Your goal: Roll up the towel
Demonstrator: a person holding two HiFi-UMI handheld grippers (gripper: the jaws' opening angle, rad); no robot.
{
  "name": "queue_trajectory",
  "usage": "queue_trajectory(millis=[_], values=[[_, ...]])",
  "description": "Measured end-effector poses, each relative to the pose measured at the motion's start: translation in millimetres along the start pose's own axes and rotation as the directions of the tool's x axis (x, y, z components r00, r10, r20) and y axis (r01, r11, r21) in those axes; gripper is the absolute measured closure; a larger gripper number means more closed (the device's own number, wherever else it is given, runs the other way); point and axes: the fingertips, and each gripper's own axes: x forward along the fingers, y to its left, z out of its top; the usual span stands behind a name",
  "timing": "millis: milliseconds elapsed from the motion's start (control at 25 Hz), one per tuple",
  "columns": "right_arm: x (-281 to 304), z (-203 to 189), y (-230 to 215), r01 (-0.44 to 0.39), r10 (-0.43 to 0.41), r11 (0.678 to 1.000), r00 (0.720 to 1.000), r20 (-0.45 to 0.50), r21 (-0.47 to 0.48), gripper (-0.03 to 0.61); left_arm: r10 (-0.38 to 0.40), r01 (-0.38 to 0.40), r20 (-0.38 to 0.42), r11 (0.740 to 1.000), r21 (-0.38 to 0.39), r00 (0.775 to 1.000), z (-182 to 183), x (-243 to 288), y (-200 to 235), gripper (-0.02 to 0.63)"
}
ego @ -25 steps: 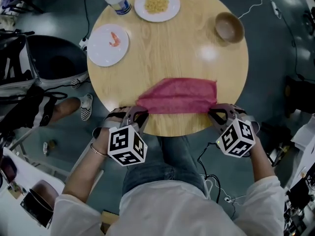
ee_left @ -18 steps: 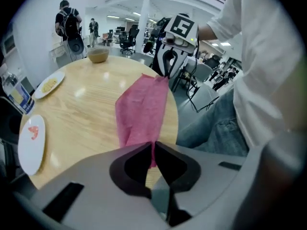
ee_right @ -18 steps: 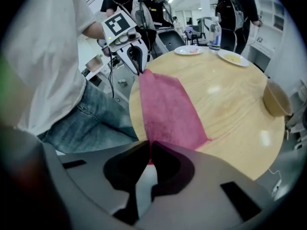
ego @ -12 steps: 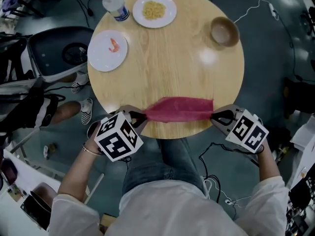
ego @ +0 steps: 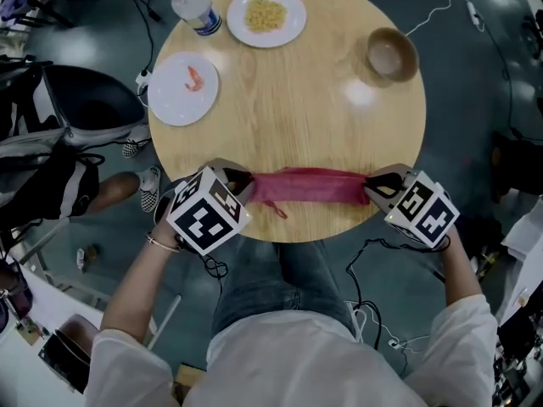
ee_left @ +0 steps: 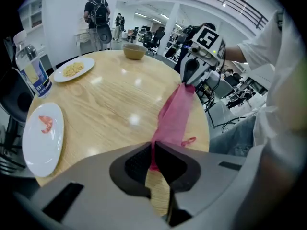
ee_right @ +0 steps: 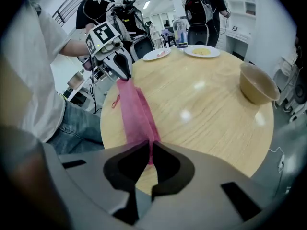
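Note:
A pink towel point(ego: 310, 186) is stretched into a narrow folded band across the near edge of the round wooden table point(ego: 288, 91). My left gripper point(ego: 242, 185) is shut on the towel's left end, and my right gripper point(ego: 371, 186) is shut on its right end. In the left gripper view the towel point(ee_left: 173, 114) runs from the jaws across to the right gripper point(ee_left: 189, 73). The right gripper view shows the same band point(ee_right: 134, 114) leading to the left gripper point(ee_right: 122, 66). A small loop tag point(ego: 277, 209) hangs from the near edge.
At the table's far side stand a water bottle point(ego: 193, 4), a plate of yellow food point(ego: 265, 15), a plate with a shrimp point(ego: 184, 88) and a wooden bowl point(ego: 390, 55). A chair point(ego: 85, 108) is left of the table. Cables lie on the floor.
The towel has gone from a wide flat piece to a narrow band. Both grippers have rolled and moved a little up the picture over the table edge, still holding the ends.

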Motion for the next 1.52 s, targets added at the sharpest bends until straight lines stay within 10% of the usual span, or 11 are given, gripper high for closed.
queue_trajectory(millis=[1120,1520], values=[[-1.9,1.7,-32.6,0.163,-0.2,0.952,0.972,0.123,0.26,0.497,0.09,-0.062,0.082,0.953,-0.297,0.993,12.3,-3.3,35.0,0.568],[-72.3,31.4,-38.3,0.226,-0.418,0.845,0.844,0.335,0.484,0.499,0.208,-0.117,0.198,0.913,-0.391,0.958,21.0,-59.2,44.2,0.568]])
